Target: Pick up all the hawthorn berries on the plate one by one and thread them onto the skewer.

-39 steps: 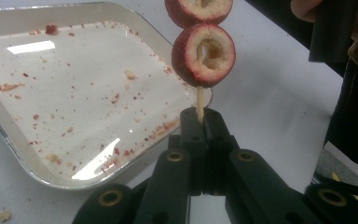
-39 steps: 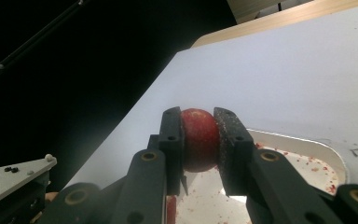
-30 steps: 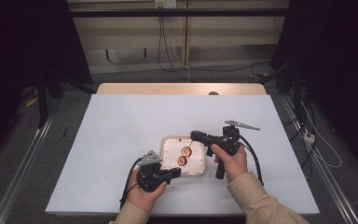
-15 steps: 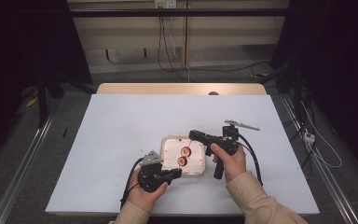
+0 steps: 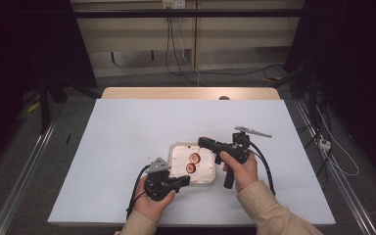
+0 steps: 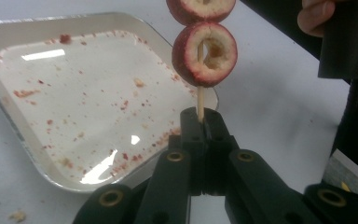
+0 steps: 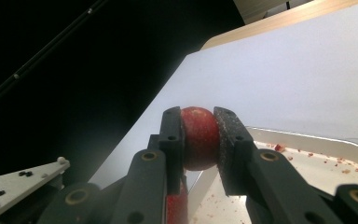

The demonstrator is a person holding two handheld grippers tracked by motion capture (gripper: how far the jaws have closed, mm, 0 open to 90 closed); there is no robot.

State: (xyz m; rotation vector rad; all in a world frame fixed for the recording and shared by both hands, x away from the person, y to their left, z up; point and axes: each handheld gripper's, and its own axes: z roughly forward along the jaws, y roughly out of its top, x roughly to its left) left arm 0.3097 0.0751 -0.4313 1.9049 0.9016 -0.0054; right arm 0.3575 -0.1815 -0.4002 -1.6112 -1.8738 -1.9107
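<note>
White counter (image 5: 127,147) spreads below you, dark room behind. Your left gripper (image 6: 204,127), low in the high view, has its jaws clamped on the bare end of a thin wooden skewer (image 6: 200,100). That skewer rises through two red cored fruit rings (image 6: 205,53). Your right gripper (image 7: 199,135) squeezes the upper red ring (image 7: 199,136) between its jaws. Both rings hang over the crumb-flecked shallow white tray (image 5: 210,174) at centre frame, between your hands.

High view: overhead from person's side, facing forward-down, far. Gripper views: close, along own jaws, facing tray (image 6: 9,126). All three share tray, white table (image 5: 127,132).
</note>
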